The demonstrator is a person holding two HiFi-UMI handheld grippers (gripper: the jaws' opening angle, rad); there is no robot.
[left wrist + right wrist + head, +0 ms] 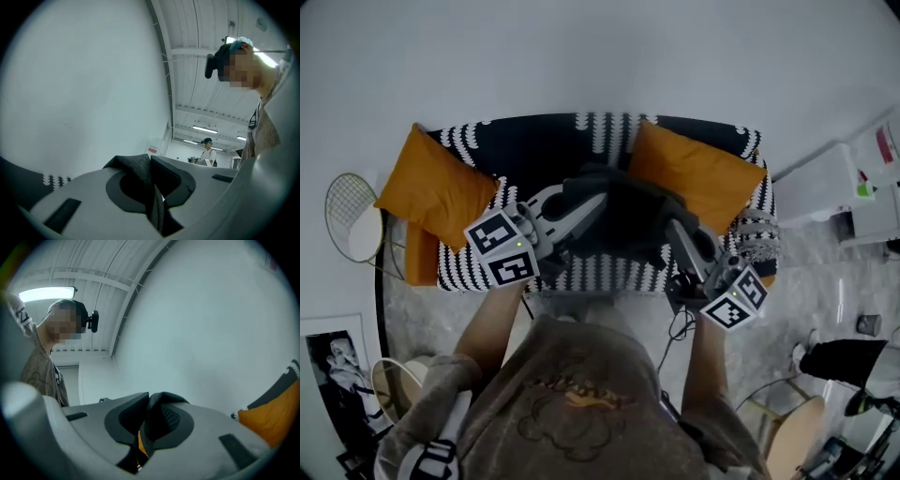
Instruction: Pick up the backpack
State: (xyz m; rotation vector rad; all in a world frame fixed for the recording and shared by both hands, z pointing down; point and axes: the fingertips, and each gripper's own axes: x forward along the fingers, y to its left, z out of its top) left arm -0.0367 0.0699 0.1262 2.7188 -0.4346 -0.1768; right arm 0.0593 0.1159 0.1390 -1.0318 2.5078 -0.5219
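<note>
Above patterned sofa (534, 141), left claw (592, 208) and right claw (677, 230) clench dark grey backpack (630, 214) (straps, seemingly).

A plain white wall (600, 56) backs a sofa (534, 141) in a black-and-white patterned cover. One orange cushion (436, 187) lies at its left end and a second orange cushion (698, 173) at its right. The floor (825, 272) is pale and marbled. Left of the sofa stands what may be a round wire basket (352, 217). Strip lights (206, 129) hang under a ribbed white ceiling (206, 70).
</note>
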